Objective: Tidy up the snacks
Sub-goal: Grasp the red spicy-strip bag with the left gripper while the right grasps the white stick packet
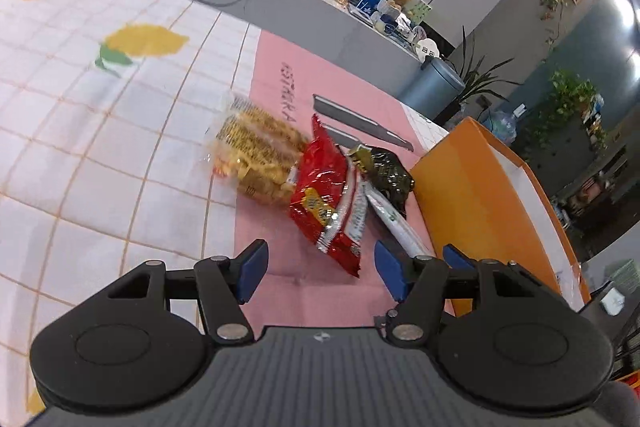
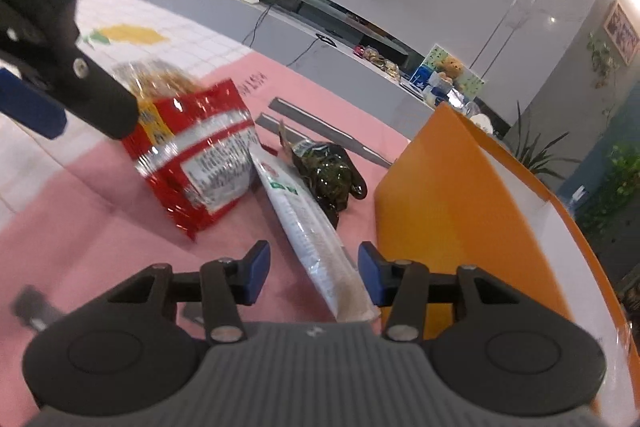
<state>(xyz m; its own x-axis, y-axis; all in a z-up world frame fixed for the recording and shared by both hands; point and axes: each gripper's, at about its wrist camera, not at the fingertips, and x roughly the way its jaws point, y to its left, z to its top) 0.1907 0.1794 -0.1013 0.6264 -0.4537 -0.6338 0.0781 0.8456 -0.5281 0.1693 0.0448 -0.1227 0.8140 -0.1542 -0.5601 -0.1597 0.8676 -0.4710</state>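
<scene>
From your left wrist, the left gripper (image 1: 316, 275) stands apart, empty, above the crinkly red foil packet (image 1: 326, 205) on the pink mat (image 1: 280, 291).

From your right wrist, the right gripper (image 2: 314, 277) straddles the long white sachet (image 2: 310, 231) unclamped, beside the smooth orange box (image 2: 452, 211).

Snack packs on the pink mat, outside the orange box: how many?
4. Yellow biscuit pack farthest from the orange box; red pack overlapping it; white pack between the right gripper's open fingers; dark green pack behind it. The box's inside is hidden.
</scene>
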